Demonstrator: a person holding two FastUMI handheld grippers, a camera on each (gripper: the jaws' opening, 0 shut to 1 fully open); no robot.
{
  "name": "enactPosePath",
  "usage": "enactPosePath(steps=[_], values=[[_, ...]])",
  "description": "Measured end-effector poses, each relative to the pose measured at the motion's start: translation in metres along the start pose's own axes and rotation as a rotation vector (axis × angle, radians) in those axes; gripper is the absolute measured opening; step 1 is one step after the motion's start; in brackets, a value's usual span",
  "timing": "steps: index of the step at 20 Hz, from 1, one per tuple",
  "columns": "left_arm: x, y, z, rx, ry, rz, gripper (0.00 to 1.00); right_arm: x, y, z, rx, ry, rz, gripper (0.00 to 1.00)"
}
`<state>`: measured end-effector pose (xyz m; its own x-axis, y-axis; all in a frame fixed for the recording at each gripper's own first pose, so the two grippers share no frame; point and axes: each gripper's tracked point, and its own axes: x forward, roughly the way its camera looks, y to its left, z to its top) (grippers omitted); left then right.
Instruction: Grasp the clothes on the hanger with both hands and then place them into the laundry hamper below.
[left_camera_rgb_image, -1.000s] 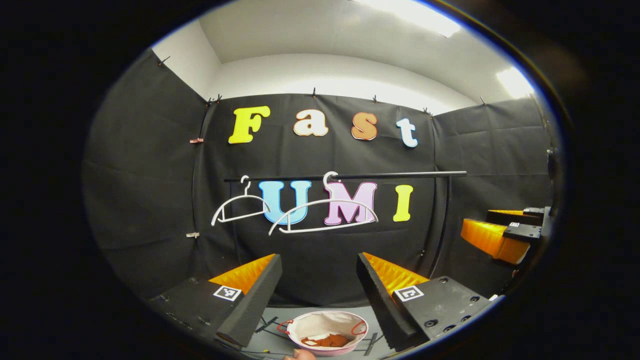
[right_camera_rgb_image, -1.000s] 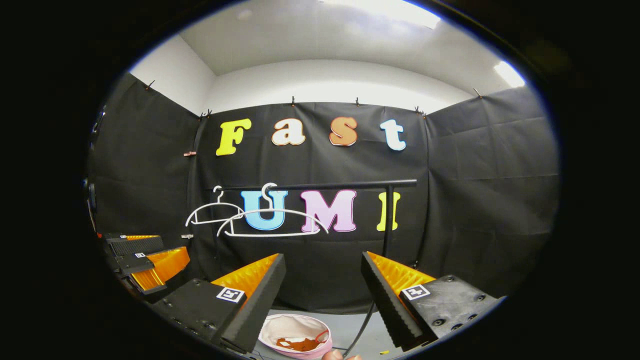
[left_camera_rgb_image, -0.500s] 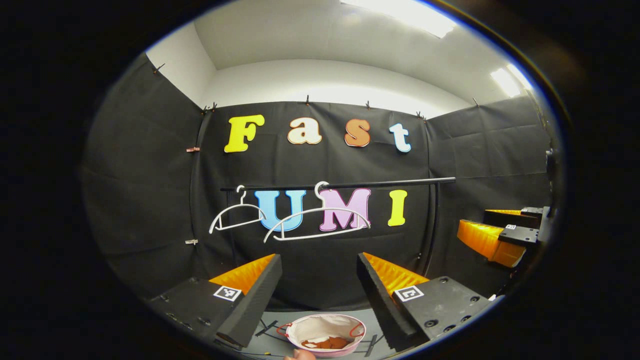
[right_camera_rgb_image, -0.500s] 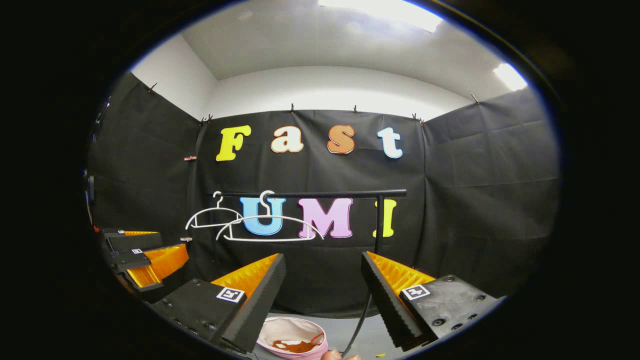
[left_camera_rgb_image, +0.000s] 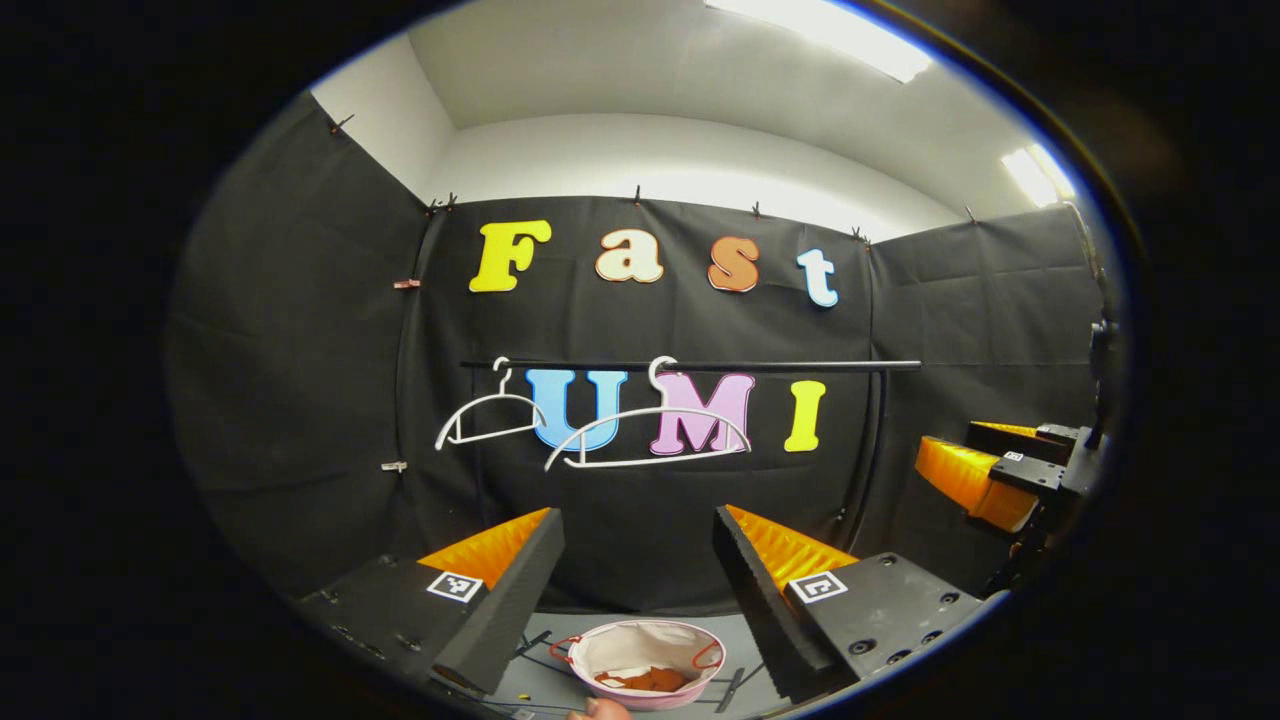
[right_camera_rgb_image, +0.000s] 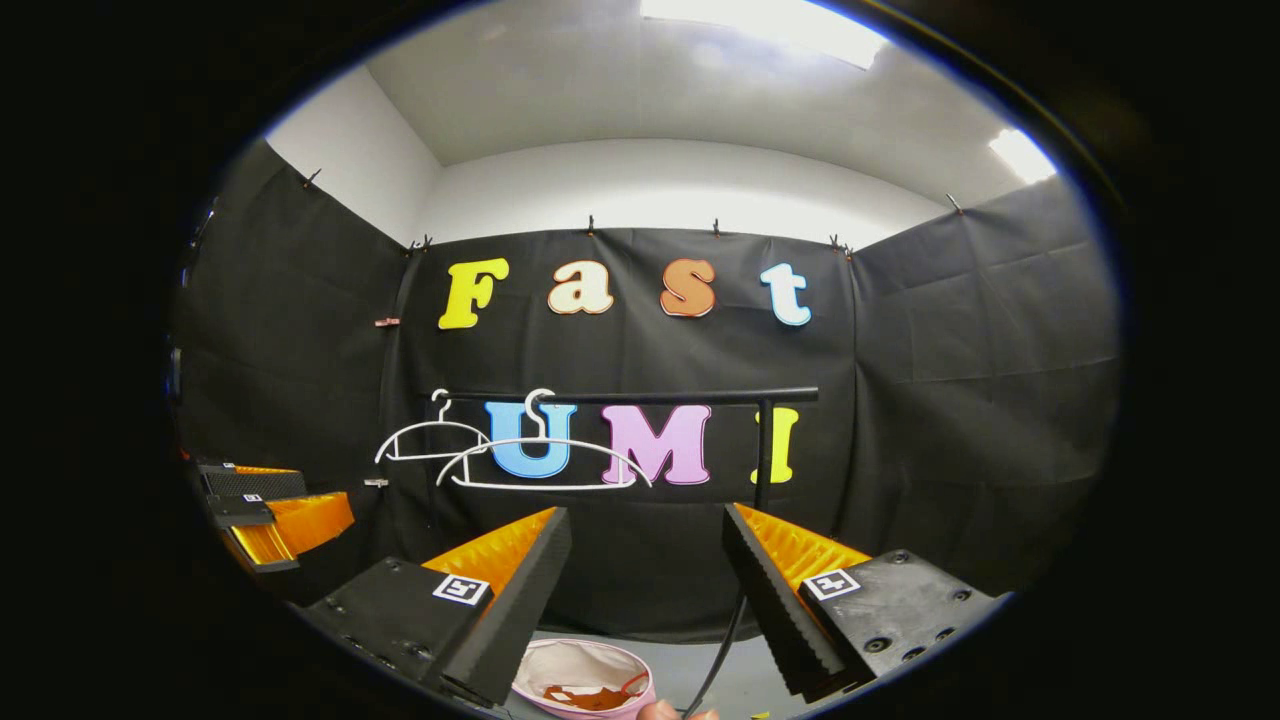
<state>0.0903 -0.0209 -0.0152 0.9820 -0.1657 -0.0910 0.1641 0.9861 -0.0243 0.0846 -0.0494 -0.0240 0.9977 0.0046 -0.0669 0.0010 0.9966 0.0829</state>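
White plastic hangers (left_camera_rgb_image: 647, 437) hang bare on the black rail (left_camera_rgb_image: 690, 365) in the middle of the frame, so the clothes (left_camera_rgb_image: 648, 680) are no longer there; an orange-brown garment lies inside the pink hamper (left_camera_rgb_image: 648, 661) at the bottom centre, on the floor under the rail. I judge the task is practically done. The left gripper (left_camera_rgb_image: 636, 560) is held level and points at the rail, its jaws wide apart with nothing between them. The right gripper (right_camera_rgb_image: 646, 565) is in the same pose, jaws also apart and empty, and it appears too at the right edge of the left gripper view. Both are raised above the hamper, probably because the cloth was released into it.
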Motion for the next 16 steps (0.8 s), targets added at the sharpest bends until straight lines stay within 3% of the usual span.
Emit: enactPosePath(steps=[2, 3, 5, 6, 16], values=[[-0.002, -0.003, 0.001, -0.003, 0.0, -0.009, 0.95, 0.0, 0.004, 0.0, 0.008, 0.003, 0.006, 0.94], [-0.003, -0.003, 0.001, -0.001, 0.0, -0.008, 0.95, -0.001, 0.008, -0.002, 0.012, 0.008, 0.01, 0.98], [-0.007, -0.003, 0.001, 0.002, 0.0, -0.014, 0.95, -0.003, 0.013, -0.003, 0.007, 0.012, 0.016, 0.94], [-0.009, -0.002, 0.0, 0.005, 0.002, -0.016, 0.95, -0.003, 0.015, -0.004, 0.004, 0.013, 0.017, 0.98], [-0.014, -0.005, -0.005, 0.006, 0.008, -0.034, 0.95, -0.012, 0.027, -0.004, -0.001, 0.013, 0.023, 0.98]])
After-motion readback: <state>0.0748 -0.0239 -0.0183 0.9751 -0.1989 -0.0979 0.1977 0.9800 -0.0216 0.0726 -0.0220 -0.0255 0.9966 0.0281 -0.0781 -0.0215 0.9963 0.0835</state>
